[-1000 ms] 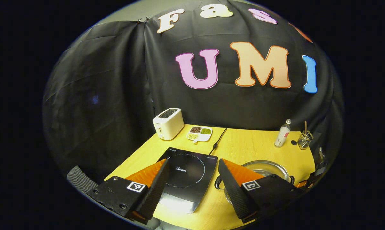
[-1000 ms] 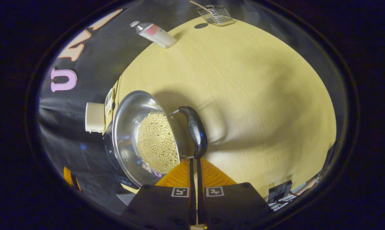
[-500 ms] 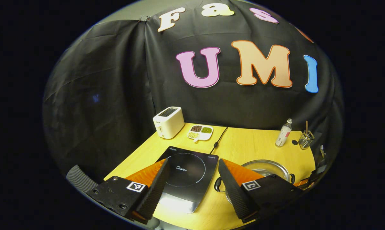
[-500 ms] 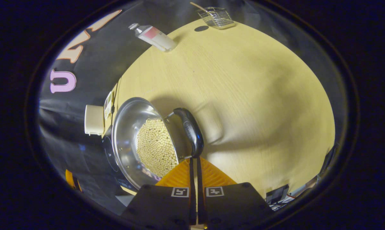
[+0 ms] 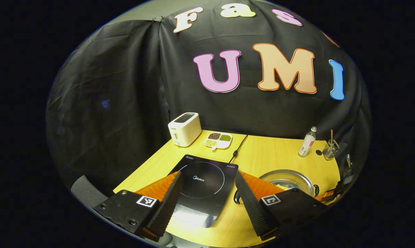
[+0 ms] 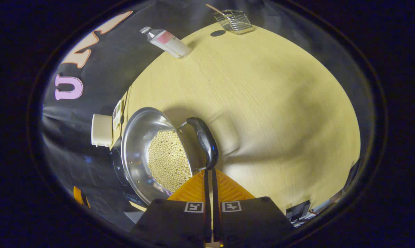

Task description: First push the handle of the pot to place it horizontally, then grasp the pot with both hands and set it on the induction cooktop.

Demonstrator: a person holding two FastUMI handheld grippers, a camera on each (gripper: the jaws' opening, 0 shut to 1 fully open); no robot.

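Steel pot (image 6: 149, 151) sits left of the closed, empty right claw (image 6: 209, 170), its handle (image 6: 203, 142) just ahead of the tips; left claw (image 5: 207, 193) gapes, empty.

wall: black cloth (image 5: 118, 96) (creased) | furniture: pale wooden table (image 6: 262, 103) | light: falls from above

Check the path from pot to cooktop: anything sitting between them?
Nothing visible. In the left gripper view the pot sits on the table right beside the cooktop, whose glass top is bare. The toaster and bean dish stand farther back.
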